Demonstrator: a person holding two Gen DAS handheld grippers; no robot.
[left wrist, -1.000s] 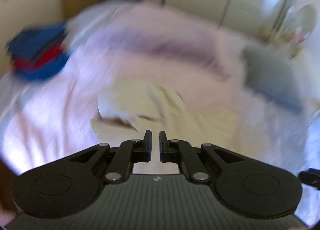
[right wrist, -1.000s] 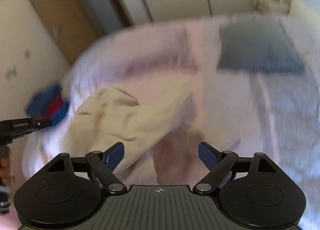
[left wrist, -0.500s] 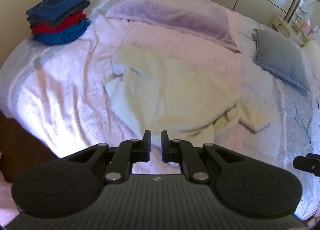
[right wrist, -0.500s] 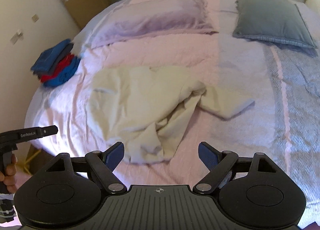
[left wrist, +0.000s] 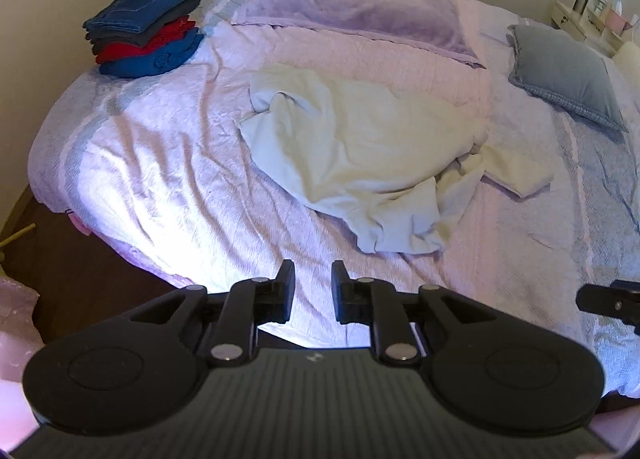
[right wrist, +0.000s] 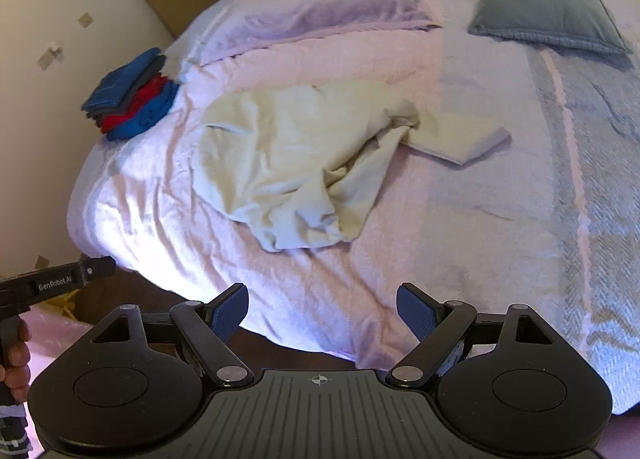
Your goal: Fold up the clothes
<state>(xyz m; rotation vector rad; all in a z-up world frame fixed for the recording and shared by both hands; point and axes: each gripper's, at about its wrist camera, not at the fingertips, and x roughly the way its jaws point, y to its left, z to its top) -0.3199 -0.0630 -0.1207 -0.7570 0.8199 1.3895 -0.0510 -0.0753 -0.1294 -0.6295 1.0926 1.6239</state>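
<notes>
A crumpled cream garment (left wrist: 360, 155) (right wrist: 304, 163) lies in a heap in the middle of the pink bedspread (left wrist: 168, 179) (right wrist: 420, 219), one sleeve stretched out to the right. My left gripper (left wrist: 313, 287) hovers over the bed's near edge, short of the garment; its jaws are opening with nothing between them. My right gripper (right wrist: 322, 313) stands wide open and empty, also at the near edge, apart from the cloth.
A stack of folded blue, red and grey clothes (left wrist: 146, 31) (right wrist: 132, 95) sits at the bed's far left corner. A lilac pillow (left wrist: 360, 15) and a grey cushion (left wrist: 564, 75) lie at the head. A hand (right wrist: 14, 359) holds the left gripper's handle. Dark floor shows below the bed edge.
Both grippers pulled back from the cream garment toward the bed's near edge. The left jaws parted from nearly shut to a narrow gap. The garment now lies dropped on the bed.
</notes>
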